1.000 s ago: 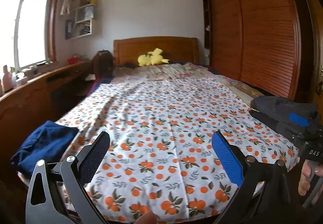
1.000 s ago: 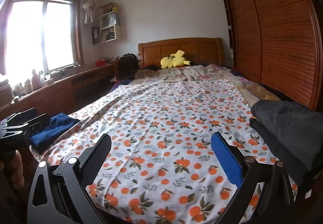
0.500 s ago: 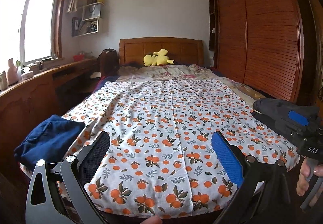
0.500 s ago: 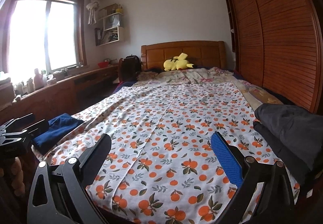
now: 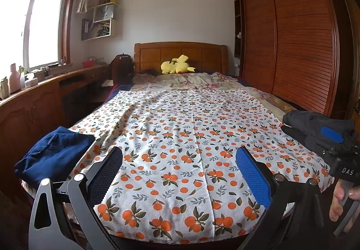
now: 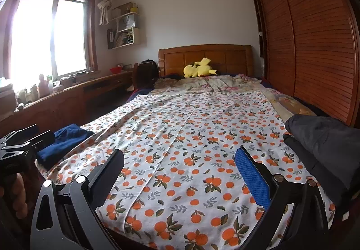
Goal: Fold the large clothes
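Note:
A bed [image 5: 180,242] lies ahead under an orange-print sheet [image 5: 184,137]. A crumpled navy garment [image 5: 54,155] sits on its near left corner, also in the right wrist view [image 6: 65,142]. A dark grey garment [image 6: 326,142] is heaped on the near right corner [image 5: 315,121]. My left gripper [image 5: 180,160] hovers open over the foot of the bed, holding nothing. My right gripper [image 6: 180,160] is open and empty too. In the left wrist view, a blue pad [image 5: 331,134] of the right tool shows before the grey garment, with a hand [image 5: 342,202] on its grip.
A slatted wooden wardrobe [image 5: 292,47] runs along the bed's right side. A wooden counter [image 5: 33,103] with bottles stands under the window on the left. A yellow plush toy [image 5: 177,66] lies by the headboard, above a rumpled floral quilt [image 5: 191,80]. A dark bag [image 5: 121,67] stands beside the headboard.
Both views have tilted upward and drawn back a little, so the sheet's foot edge and more ceiling show. Both grippers stay open and empty. The garments have not moved.

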Motion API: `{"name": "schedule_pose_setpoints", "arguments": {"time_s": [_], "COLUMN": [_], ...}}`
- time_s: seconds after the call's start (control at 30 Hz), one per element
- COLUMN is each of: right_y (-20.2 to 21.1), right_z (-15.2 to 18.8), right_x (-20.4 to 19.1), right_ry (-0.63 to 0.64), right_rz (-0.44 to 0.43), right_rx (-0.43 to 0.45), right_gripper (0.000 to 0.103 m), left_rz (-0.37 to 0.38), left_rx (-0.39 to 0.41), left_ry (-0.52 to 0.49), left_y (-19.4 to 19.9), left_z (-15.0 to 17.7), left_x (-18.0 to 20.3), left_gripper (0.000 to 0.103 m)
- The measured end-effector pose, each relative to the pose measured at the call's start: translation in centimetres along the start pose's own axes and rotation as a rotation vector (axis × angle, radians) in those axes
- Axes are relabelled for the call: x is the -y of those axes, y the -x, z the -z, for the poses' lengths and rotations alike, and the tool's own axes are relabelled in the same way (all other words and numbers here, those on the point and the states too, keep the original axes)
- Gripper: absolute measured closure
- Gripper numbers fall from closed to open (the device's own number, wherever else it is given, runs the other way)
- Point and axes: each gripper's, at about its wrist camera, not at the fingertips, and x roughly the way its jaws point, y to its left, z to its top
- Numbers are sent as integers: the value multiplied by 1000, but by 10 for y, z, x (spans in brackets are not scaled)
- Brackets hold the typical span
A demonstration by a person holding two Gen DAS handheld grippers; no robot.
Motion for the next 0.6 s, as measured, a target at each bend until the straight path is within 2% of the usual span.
{"name": "schedule_pose_setpoints", "arguments": {"time_s": [0.6], "right_y": [0], "right_z": [1], "right_x": [-1], "right_ry": [-1], "right_rz": [2], "right_rx": [-2], "right_gripper": [8], "left_rz": [-4], "left_rx": [1], "left_ry": [-1], "left_y": [1], "left_z": [0], "left_x": [0], "left_gripper": [2]}}
